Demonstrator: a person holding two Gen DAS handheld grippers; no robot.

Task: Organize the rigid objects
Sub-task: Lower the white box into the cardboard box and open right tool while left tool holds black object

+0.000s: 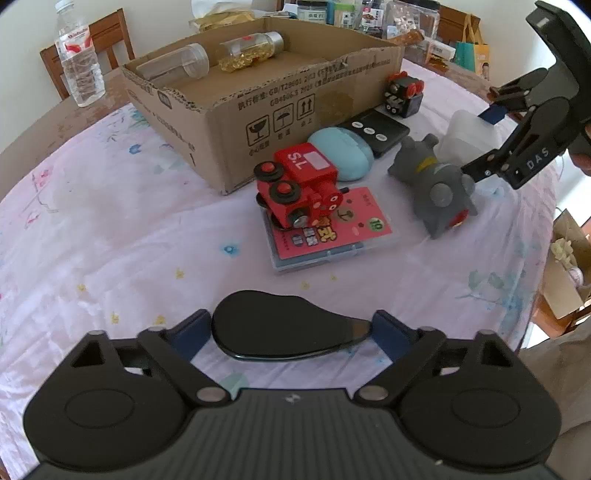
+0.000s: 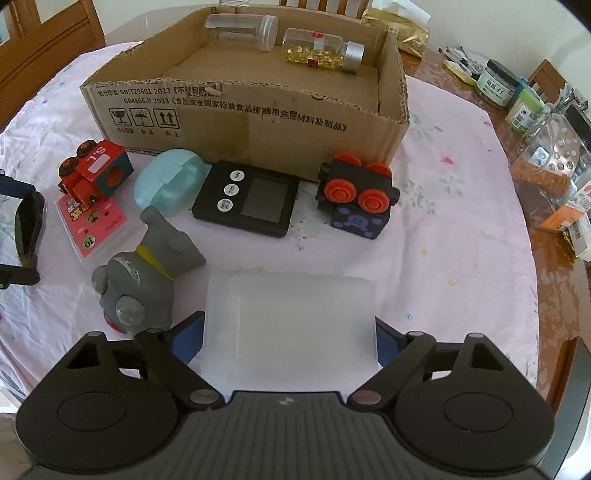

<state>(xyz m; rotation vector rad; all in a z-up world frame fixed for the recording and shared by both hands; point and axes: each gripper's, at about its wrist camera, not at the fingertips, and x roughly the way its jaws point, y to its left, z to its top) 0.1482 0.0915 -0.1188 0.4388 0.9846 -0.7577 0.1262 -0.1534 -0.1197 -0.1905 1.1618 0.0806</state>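
My left gripper (image 1: pixel 290 330) is shut on a flat black teardrop-shaped object (image 1: pixel 280 326), held above the tablecloth. My right gripper (image 2: pixel 290 332) is shut on a frosted white plastic box (image 2: pixel 291 325); it also shows in the left wrist view (image 1: pixel 465 133). The open cardboard box (image 2: pixel 243 110) holds a clear jar (image 2: pixel 243 29) and a bottle with gold flakes (image 2: pixel 321 53). In front of it lie a red toy train (image 1: pixel 295 184) on a pink card case (image 1: pixel 332 236), a light-blue case (image 2: pixel 168 184), a black timer (image 2: pixel 247 201), a black toy wagon (image 2: pixel 356 197) and a grey toy dog (image 2: pixel 144 280).
A water bottle (image 1: pixel 77 62) stands at the far left by a wooden chair (image 1: pixel 110 40). Jars and packets (image 2: pixel 546 147) crowd the table's right side. The round table's edge (image 2: pixel 554 295) curves close on the right.
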